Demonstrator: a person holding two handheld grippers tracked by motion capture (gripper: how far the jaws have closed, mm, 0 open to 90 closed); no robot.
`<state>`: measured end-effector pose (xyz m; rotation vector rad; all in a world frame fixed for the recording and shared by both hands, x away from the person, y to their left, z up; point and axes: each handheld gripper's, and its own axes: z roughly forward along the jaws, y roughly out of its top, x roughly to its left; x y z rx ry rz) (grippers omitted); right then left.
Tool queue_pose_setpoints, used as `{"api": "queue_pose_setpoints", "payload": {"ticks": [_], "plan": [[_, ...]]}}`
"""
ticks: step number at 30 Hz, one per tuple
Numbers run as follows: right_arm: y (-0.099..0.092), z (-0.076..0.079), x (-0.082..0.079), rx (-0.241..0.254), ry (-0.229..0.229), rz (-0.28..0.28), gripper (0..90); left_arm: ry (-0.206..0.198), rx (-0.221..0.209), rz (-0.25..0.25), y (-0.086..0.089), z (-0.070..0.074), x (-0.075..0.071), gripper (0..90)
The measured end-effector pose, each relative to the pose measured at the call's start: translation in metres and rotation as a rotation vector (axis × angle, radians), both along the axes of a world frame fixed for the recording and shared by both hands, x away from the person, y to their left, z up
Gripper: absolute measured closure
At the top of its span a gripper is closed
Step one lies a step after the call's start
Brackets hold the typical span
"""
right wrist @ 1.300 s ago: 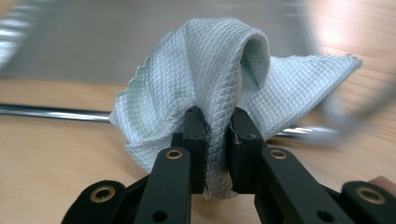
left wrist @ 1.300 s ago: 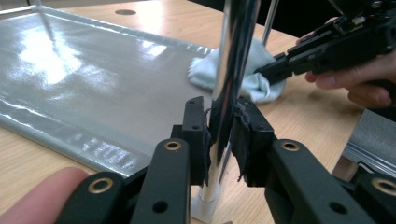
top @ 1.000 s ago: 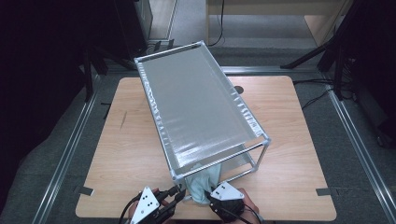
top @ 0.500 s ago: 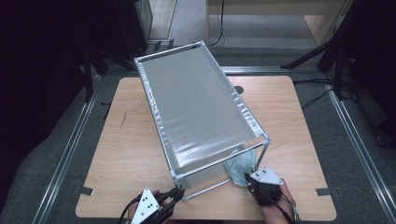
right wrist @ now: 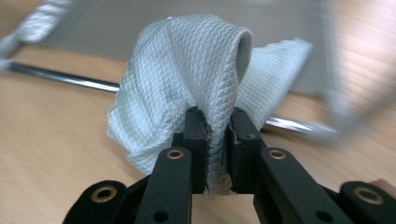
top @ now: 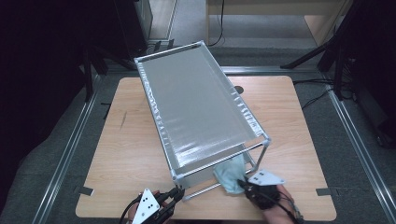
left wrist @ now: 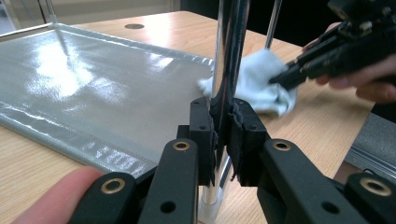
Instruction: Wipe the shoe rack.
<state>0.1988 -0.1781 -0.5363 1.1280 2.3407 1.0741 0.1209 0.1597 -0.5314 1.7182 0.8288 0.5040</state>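
The left gripper [left wrist: 223, 135] is clamped on the shiny upright post [left wrist: 229, 60] at the near corner of the metal rack [top: 203, 109], which stands on the wooden surface [top: 121, 154]. The rack's top shelf [top: 196, 102] is a grey, glossy sheet stretched in the frame. The right gripper [right wrist: 218, 140] is closed on a fold of a pale cloth [right wrist: 196, 79], pinched between its pads. In the high view the cloth [top: 229, 175] lies at the rack's near end, just beside the lower rail [top: 205, 189], with the right gripper [top: 243, 185] at its edge. The left gripper [top: 180, 192] sits at the rack's near left corner.
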Motion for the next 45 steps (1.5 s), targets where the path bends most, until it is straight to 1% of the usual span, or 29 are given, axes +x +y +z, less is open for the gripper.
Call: {"api": "queue_pose_setpoints", "payload": {"ticks": [1, 3, 7, 9, 12, 15, 16, 17, 18, 20, 21, 22, 23, 25, 26, 27, 28, 29, 30, 32, 33, 36, 38, 39, 40, 41, 42, 44, 45], "plan": [[-0.021, 0.005, 0.004, 0.013, 0.009, -0.073, 81.2, -0.002, 0.000, -0.001, 0.000, 0.000, 0.000, 81.5], [-0.040, 0.013, 0.005, 0.024, -0.010, -0.130, 81.5, -0.003, 0.001, -0.001, 0.000, 0.000, 0.000, 81.5], [-0.062, 0.035, 0.000, 0.030, -0.079, -0.195, 81.8, -0.003, 0.003, -0.002, 0.000, 0.000, 0.000, 81.5], [-0.067, 0.051, -0.005, 0.058, -0.127, -0.216, 81.9, -0.004, 0.003, -0.003, 0.000, 0.000, 0.000, 81.6], [-0.066, 0.077, -0.013, 0.095, -0.221, -0.241, 81.9, -0.004, 0.001, -0.004, 0.000, 0.000, 0.000, 81.6], [-0.060, 0.105, -0.020, 0.096, -0.311, -0.279, 81.9, -0.004, 0.000, -0.005, 0.000, 0.000, 0.000, 81.6], [-0.060, 0.105, -0.020, 0.096, -0.311, -0.279, 81.9, -0.004, 0.000, -0.005, 0.000, 0.000, 0.000, 81.6], [-0.055, 0.126, -0.023, 0.073, -0.388, -0.337, 81.9, -0.004, 0.001, -0.004, 0.000, 0.000, 0.000, 81.6], [-0.053, 0.133, -0.024, 0.078, -0.412, -0.351, 81.9, -0.004, 0.000, -0.004, 0.000, 0.000, 0.000, 81.6], [-0.045, 0.151, -0.023, 0.112, -0.479, -0.361, 82.0, -0.004, 0.001, -0.006, 0.001, -0.001, 0.000, 81.6], [-0.039, 0.157, -0.022, 0.116, -0.508, -0.356, 82.0, -0.004, -0.001, -0.007, 0.000, -0.001, 0.001, 81.6], [-0.033, 0.160, -0.018, 0.110, -0.520, -0.340, 81.9, -0.004, -0.002, -0.008, 0.001, -0.001, 0.001, 81.6], [-0.025, 0.162, -0.011, 0.093, -0.522, -0.318, 81.8, -0.004, -0.002, -0.009, 0.000, -0.001, 0.001, 81.6], [-0.009, 0.158, 0.004, 0.051, -0.505, -0.284, 81.6, -0.006, -0.002, -0.011, 0.000, -0.001, 0.001, 81.7], [-0.002, 0.154, 0.010, 0.031, -0.481, -0.266, 81.5, -0.005, -0.002, -0.012, 0.000, -0.001, 0.001, 81.7], [0.004, 0.149, 0.016, 0.019, -0.462, -0.249, 81.5, -0.007, -0.001, -0.012, 0.000, -0.001, 0.002, 81.7], [0.004, 0.149, 0.016, 0.019, -0.462, -0.249, 81.5, -0.007, -0.001, -0.012, 0.000, -0.001, 0.002, 81.7], [0.013, 0.143, 0.019, 0.015, -0.453, -0.230, 81.7, -0.010, 0.001, -0.014, 0.000, -0.001, 0.002, 81.7], [0.015, 0.143, 0.018, 0.024, -0.447, -0.224, 81.7, -0.012, 0.000, -0.015, 0.000, -0.001, 0.002, 81.8], [0.019, 0.142, 0.016, 0.065, -0.422, -0.197, 81.7, -0.010, -0.009, -0.018, -0.002, -0.002, 0.003, 81.8], [0.023, 0.142, 0.014, 0.079, -0.415, -0.184, 81.7, -0.011, -0.004, -0.021, -0.003, -0.001, 0.003, 81.8], [0.042, 0.139, 0.010, 0.059, -0.403, -0.118, 81.9, -0.013, 0.005, -0.031, -0.010, 0.000, 0.006, 81.9], [0.057, 0.135, 0.007, 0.069, -0.388, -0.075, 82.4, -0.008, 0.006, -0.032, -0.015, 0.000, 0.008, 81.9], [0.064, 0.134, 0.005, 0.078, -0.384, -0.064, 82.5, 0.009, -0.005, -0.033, -0.016, 0.001, 0.009, 81.9], [0.070, 0.133, 0.003, 0.092, -0.375, -0.049, 82.6, 0.009, -0.005, -0.033, -0.016, 0.001, 0.009, 81.6], [0.070, 0.133, 0.003, 0.092, -0.375, -0.049, 82.6, 0.036, -0.023, -0.036, -0.017, 0.002, 0.011, 81.6], [0.083, 0.133, 0.000, 0.110, -0.354, -0.023, 82.7, 0.059, -0.036, -0.035, -0.020, 0.003, 0.014, 80.9], [0.091, 0.134, -0.004, 0.118, -0.349, -0.007, 82.8, 0.058, -0.030, -0.036, -0.023, 0.003, 0.015, 81.1], [0.094, 0.134, -0.006, 0.121, -0.349, -0.002, 82.8, 0.052, -0.017, -0.045, -0.027, 0.004, 0.018, 81.2]]}}
